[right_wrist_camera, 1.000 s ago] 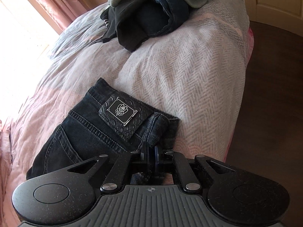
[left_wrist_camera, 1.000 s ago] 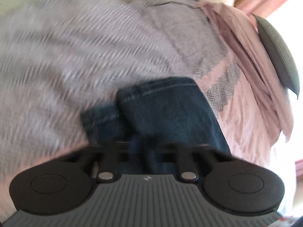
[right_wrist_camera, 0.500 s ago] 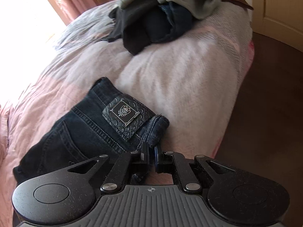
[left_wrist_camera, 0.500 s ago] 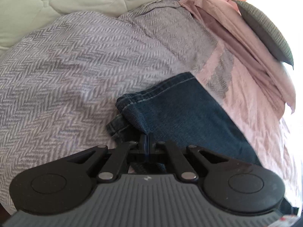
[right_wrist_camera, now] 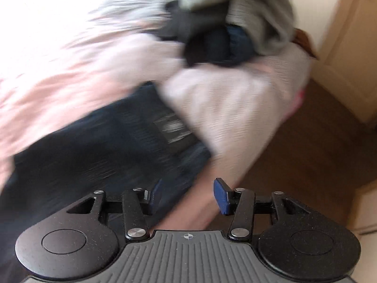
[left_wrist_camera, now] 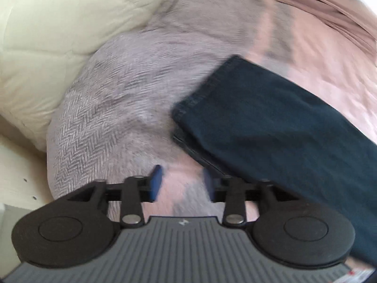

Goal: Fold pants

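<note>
Dark blue jeans (left_wrist_camera: 271,127) lie flat on the bed, their hem end pointing up and left in the left wrist view. My left gripper (left_wrist_camera: 182,182) is open just left of the leg's near edge, over bare blanket, holding nothing. In the blurred right wrist view the waist end of the jeans (right_wrist_camera: 99,151) with its leather patch (right_wrist_camera: 174,127) lies ahead and to the left. My right gripper (right_wrist_camera: 187,194) is open at the waistband's corner near the bed edge, with nothing between its blue pads.
A grey herringbone and pink blanket (left_wrist_camera: 113,108) covers the bed. A cream quilted pillow (left_wrist_camera: 59,30) sits at upper left. A pile of grey and dark clothes (right_wrist_camera: 231,26) lies at the bed's far end. Brown floor (right_wrist_camera: 306,155) and a cream cupboard (right_wrist_camera: 348,54) stand to the right.
Both grippers have opened and let go of the jeans, which now lie flat on the bed. Both have drawn back a little, and the views are motion-blurred.
</note>
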Demonstrator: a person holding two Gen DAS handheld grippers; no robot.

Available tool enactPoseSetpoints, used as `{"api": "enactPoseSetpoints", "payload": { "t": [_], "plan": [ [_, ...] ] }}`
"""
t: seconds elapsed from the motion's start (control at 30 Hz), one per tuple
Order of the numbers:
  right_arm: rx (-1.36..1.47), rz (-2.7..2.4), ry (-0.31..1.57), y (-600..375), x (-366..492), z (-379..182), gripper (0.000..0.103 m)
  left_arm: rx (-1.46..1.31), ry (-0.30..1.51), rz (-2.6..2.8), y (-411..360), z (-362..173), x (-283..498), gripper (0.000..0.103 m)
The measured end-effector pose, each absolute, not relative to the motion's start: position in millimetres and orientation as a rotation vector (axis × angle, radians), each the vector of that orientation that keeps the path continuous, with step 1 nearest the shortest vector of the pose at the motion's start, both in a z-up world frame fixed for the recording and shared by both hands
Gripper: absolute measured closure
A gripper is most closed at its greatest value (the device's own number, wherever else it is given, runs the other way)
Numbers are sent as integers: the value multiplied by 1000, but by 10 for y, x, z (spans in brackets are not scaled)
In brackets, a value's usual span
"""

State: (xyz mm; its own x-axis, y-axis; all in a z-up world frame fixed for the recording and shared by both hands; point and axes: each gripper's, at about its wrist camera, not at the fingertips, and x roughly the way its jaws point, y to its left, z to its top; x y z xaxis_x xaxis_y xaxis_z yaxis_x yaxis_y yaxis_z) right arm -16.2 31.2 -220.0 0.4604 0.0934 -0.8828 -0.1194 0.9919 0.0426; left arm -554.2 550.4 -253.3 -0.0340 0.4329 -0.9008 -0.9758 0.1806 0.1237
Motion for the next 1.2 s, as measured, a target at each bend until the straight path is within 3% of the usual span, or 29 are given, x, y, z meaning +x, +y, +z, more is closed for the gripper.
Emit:
{"api": "enactPoseSetpoints", "payload": {
  "t": [0.2, 0.33, 0.57, 1.2],
  "plan": [
    [-100, 422, 1113, 746, -882, -1765, 54, -542, 1107, 1041, 4916, -1976, -5042, 64],
    [-202, 541, 1085, 944, -1290, -1484, 52, -424, 1121, 967, 4570, -1622, -4874, 53],
    [-296, 608, 1072, 1019, -1645, -1219, 49, -324, 1144, 911, 4242, -1248, -4746, 48],
    [-412, 756, 1107, 865, -1080, -1359, 49, -318, 1198, 901, 3696, -1243, -4116, 47]
  ]
}}
